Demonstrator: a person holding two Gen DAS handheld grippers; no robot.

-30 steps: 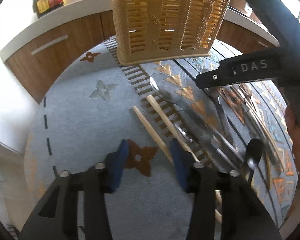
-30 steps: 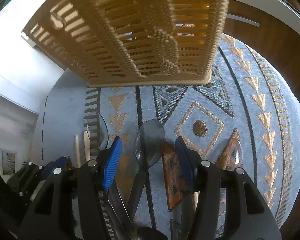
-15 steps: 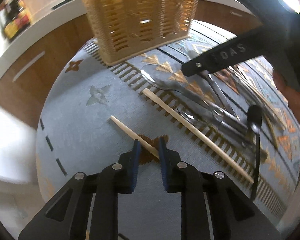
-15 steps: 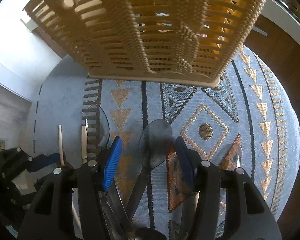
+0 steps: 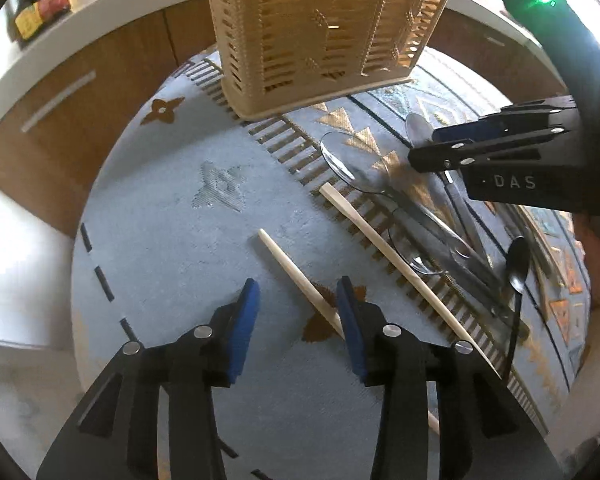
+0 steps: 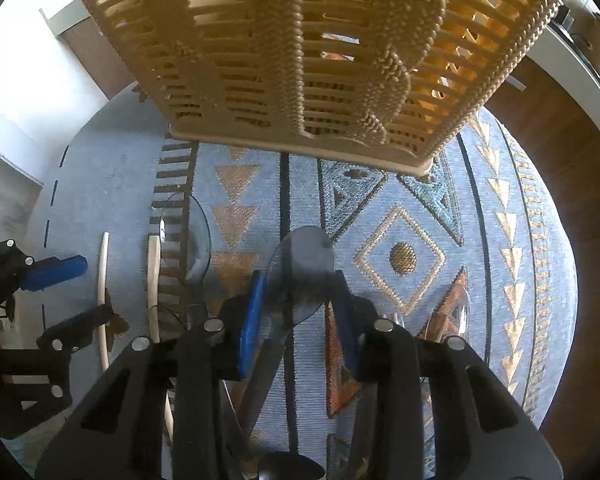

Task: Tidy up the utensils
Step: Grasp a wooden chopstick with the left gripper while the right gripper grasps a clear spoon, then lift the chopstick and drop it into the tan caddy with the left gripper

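Observation:
A beige slatted utensil basket (image 5: pixel 324 28) stands at the far end of the patterned mat; it fills the top of the right wrist view (image 6: pixel 312 52). Two wooden chopsticks lie on the mat. My left gripper (image 5: pixel 296 304) is open around the near chopstick (image 5: pixel 300 276), which rests against the right pad. The second chopstick (image 5: pixel 396 260) lies to its right. My right gripper (image 6: pixel 298 304) is open, its pads on either side of a large metal spoon (image 6: pixel 300 268); it also shows in the left wrist view (image 5: pixel 480 148).
More metal spoons (image 5: pixel 352 164) and a black spoon (image 5: pixel 516 268) lie in a pile on the mat's (image 5: pixel 172 208) right side. Wooden cabinets (image 5: pixel 60 96) and a white counter with bottles (image 5: pixel 40 0) curve behind the basket.
My left gripper closed on the near chopstick half a second ago and has opened again, with the chopstick on the mat. My right gripper has moved forward and narrowed around the large spoon.

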